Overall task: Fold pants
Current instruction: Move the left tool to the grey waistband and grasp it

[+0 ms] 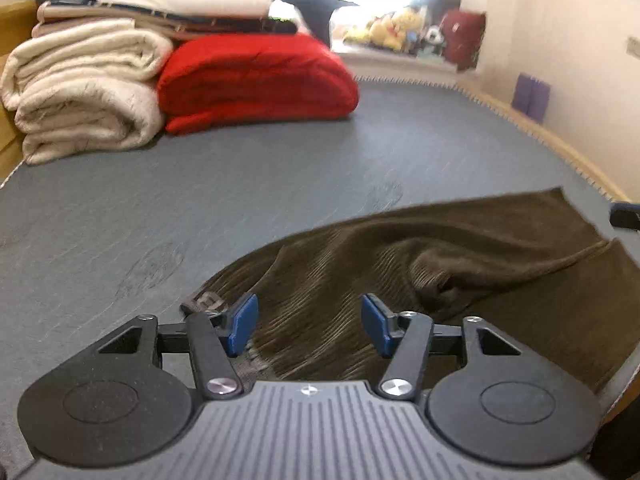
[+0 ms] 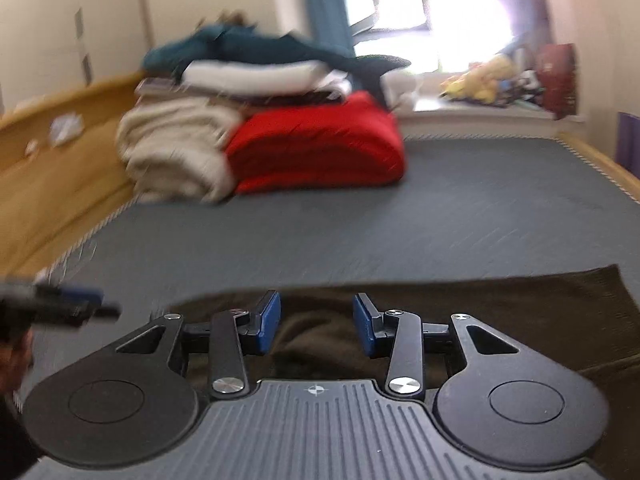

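Note:
Dark brown corduroy pants (image 1: 420,264) lie rumpled on the grey bed surface (image 1: 200,200), with the waistband button tab near my left finger. My left gripper (image 1: 309,324) is open, its blue pads just above the waist end of the pants. In the right wrist view the pants (image 2: 500,308) spread across the near part of the bed (image 2: 400,220). My right gripper (image 2: 316,322) is open over the pants' near edge, holding nothing. The left gripper's tip shows at the left edge of the right wrist view (image 2: 68,306). The right gripper's tip shows at the right edge of the left wrist view (image 1: 626,216).
A pile of folded bedding stands at the far left of the bed: cream blankets (image 1: 84,92), a red quilt (image 1: 256,80), white and teal items on top. A wooden bed frame (image 2: 48,184) runs along the left. A windowsill with plush toys (image 1: 384,28) is behind.

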Demonstrator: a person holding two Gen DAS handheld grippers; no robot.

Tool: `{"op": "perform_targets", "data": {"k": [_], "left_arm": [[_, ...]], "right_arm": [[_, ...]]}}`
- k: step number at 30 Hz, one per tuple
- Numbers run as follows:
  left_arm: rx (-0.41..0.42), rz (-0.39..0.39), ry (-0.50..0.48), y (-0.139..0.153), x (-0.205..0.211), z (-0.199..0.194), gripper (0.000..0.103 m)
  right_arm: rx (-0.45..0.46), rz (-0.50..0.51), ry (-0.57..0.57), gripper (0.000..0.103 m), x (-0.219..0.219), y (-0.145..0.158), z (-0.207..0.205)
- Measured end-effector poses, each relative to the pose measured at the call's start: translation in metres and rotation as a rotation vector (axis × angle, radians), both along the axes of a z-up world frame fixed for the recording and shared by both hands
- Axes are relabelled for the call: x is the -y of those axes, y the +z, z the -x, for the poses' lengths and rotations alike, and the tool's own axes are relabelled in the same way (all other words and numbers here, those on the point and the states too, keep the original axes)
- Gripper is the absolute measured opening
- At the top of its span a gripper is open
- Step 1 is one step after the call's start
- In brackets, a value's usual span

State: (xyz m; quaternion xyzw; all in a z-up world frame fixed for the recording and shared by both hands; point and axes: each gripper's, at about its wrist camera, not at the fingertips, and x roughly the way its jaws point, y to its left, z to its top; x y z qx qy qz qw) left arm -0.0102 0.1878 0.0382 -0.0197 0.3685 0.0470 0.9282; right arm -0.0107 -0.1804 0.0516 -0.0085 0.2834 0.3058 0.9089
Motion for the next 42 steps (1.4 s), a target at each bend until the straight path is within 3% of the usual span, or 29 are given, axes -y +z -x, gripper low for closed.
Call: {"op": "perform_targets", "data": {"k": [3, 9, 19, 28, 31, 33, 35, 38, 42], "left_arm": [[-0.059, 0.044, 0.030, -0.011, -0.012, -0.004, 0.042], [-0.100, 0.074, 0.070, -0.018, -0.027, -0.009, 0.041], [-0.130, 0.070, 0.102, -0.026, -0.026, -0.024, 0.041], [-0.157, 0.043, 0.055, -0.038, -0.007, -0.049, 0.041], [-0.156, 0.044, 0.049, -0.039, -0.003, -0.056, 0.035], [-0.147, 0.051, 0.048, -0.037, -0.002, -0.060, 0.023], [-0.140, 0.077, 0.061, -0.036, -0.006, -0.063, 0.018], [-0.170, 0.152, 0.078, -0.030, -0.018, -0.072, 0.018], [-0.205, 0.114, 0.102, -0.015, -0.042, -0.095, 0.019]], "right_arm": [[-0.041, 0.063, 0.029, 0.043, -0.017, -0.018, -0.001], [-0.104, 0.126, -0.003, 0.043, -0.041, -0.044, -0.025], [-0.132, 0.083, -0.084, 0.046, -0.037, -0.048, -0.045], [-0.138, 0.061, -0.108, 0.047, -0.038, -0.048, -0.058], [-0.146, 0.057, -0.115, 0.047, -0.037, -0.048, -0.063], [-0.146, 0.052, -0.117, 0.047, -0.036, -0.048, -0.066], [-0.146, 0.050, -0.119, 0.048, -0.035, -0.048, -0.068], [-0.147, 0.040, -0.125, 0.048, -0.033, -0.048, -0.073], [-0.173, 0.026, -0.135, 0.048, -0.029, -0.050, -0.077]]}}
